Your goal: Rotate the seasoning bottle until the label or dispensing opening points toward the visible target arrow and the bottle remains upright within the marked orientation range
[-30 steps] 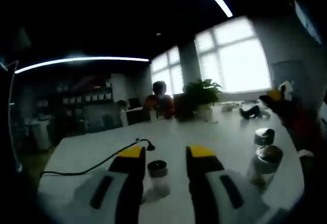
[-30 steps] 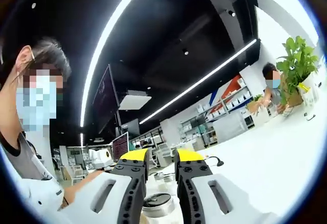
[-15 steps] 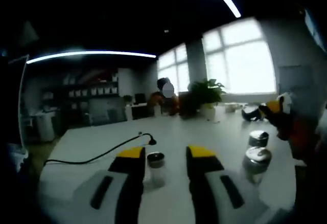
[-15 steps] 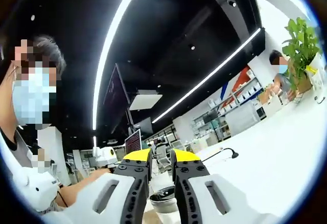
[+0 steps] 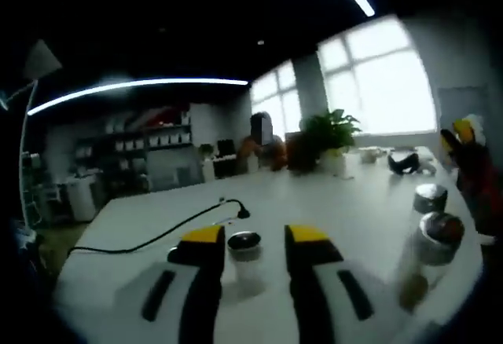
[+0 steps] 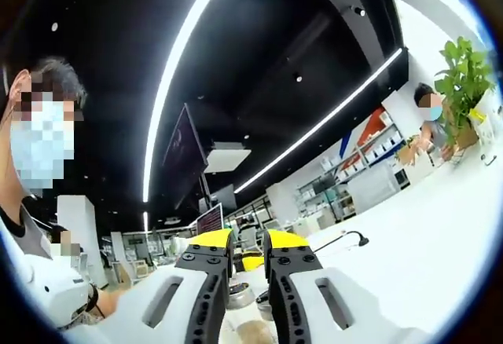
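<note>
Clear seasoning bottle (image 5: 246, 259) upright btwn left tool (image 5: 251, 238) jaws, wide; label facing unclear; right tool (image 6: 248, 241) narrow.

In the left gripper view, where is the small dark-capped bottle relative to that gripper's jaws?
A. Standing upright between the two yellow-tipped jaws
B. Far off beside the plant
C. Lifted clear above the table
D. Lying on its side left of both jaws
A: the small bottle stands upright on the white table in the gap between the left gripper jaws, which are apart.

Low over the white table (image 5: 330, 203), two opposed fisheye views.
Left gripper view facing windows; right gripper view tilted ceilingward; shared: table, plant (image 6: 464, 85).
</note>
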Available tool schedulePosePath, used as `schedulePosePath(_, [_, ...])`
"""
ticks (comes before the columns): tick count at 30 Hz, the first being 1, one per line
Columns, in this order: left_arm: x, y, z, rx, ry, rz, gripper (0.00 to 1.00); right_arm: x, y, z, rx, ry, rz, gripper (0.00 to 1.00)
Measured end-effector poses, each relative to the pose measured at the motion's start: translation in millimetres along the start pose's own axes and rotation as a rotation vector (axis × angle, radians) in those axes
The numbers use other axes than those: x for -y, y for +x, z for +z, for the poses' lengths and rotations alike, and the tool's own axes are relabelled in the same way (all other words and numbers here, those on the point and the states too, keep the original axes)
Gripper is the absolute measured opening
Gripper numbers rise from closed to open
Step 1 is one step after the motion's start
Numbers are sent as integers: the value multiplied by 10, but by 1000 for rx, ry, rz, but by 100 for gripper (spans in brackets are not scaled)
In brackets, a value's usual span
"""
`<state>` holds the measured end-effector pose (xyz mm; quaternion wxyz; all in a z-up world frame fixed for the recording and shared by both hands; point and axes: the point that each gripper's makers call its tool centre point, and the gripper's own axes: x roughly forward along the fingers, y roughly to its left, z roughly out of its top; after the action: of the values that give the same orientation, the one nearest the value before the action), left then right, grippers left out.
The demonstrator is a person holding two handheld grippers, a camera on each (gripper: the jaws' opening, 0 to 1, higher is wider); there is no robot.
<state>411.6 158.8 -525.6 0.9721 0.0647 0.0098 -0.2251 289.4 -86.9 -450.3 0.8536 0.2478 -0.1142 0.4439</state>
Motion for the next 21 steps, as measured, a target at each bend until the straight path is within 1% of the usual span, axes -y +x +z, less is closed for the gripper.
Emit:
schedulePosePath(2, [-29,72,-36,9,-20,12,32,9,-10,1,1,-11,-13,13])
schedulePosePath(3, [-29,103,-63,8,-16,21,32,20,-13,-4,3,-17,-22,13])
schedulePosePath(5, [-64,143,-61,43,36,60,26,24,-31,-4,10,-22,-31,12])
schedulePosePath(6, [-46,163,-85,47,43,60,24,35,-35,-1,15,-23,-39,12])
schedulePosePath(8, [-21,200,-108,55,29,59,26,72,-31,6,23,-26,-56,12])
schedulePosePath(9, [6,225,-111,59,28,50,27,135,2,22,25,-27,-64,12])
schedulePosePath(11, [33,278,-146,49,28,42,31,181,22,30,30,-30,-80,12])
schedulePosePath(14, [23,345,-220,21,19,47,37,222,35,39,33,-35,-98,12])
schedulePosePath(15, [28,363,-240,16,18,46,38,231,22,67,34,-38,-103,12])
schedulePosePath(17, [56,397,-279,-4,31,34,37,260,37,75,34,-42,-110,12])
schedulePosePath(21, [44,462,-309,-14,35,34,38,272,2,36,25,-39,-121,12])
